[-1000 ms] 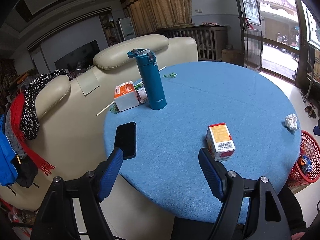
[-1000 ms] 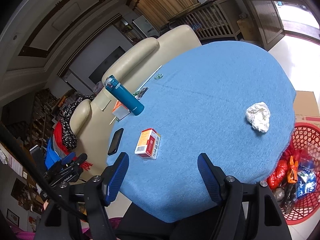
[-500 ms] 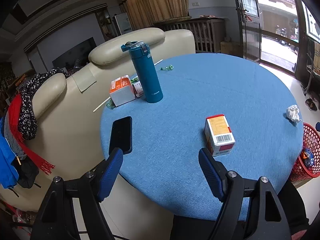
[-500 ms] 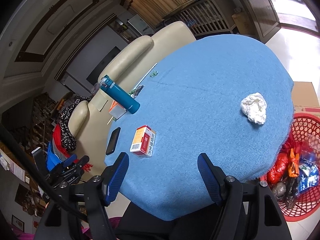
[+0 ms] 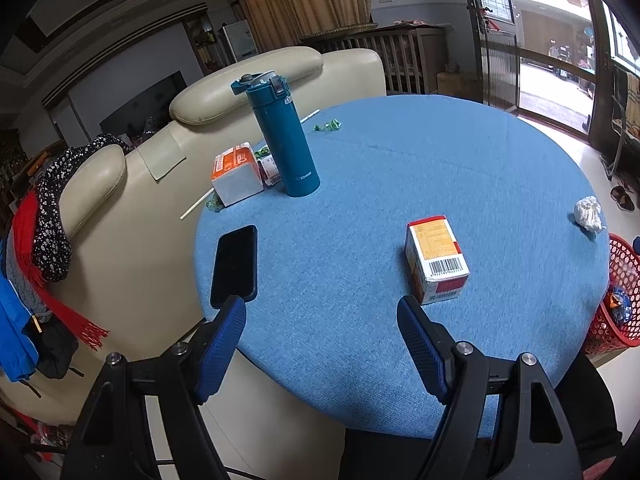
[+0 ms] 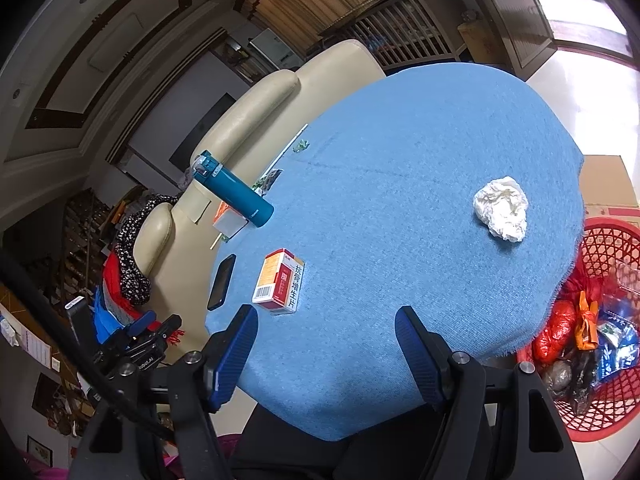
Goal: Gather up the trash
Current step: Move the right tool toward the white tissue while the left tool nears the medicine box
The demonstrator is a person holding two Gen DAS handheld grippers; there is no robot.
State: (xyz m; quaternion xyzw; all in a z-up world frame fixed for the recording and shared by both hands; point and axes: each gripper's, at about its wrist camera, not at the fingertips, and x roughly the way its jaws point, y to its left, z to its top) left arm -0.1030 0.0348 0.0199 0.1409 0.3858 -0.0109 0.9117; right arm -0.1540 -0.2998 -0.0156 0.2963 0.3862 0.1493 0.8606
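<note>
Above the near edge of the blue table, both tools tilted downward, left tool and right tool agape, empty.

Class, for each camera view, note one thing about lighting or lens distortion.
Left wrist view: daylight through the glass door blows out the street outside; the room's left side stays dim. Right wrist view: glare whitens the floor top right; the fisheye tilts the bottle and bends the table edge.
</note>
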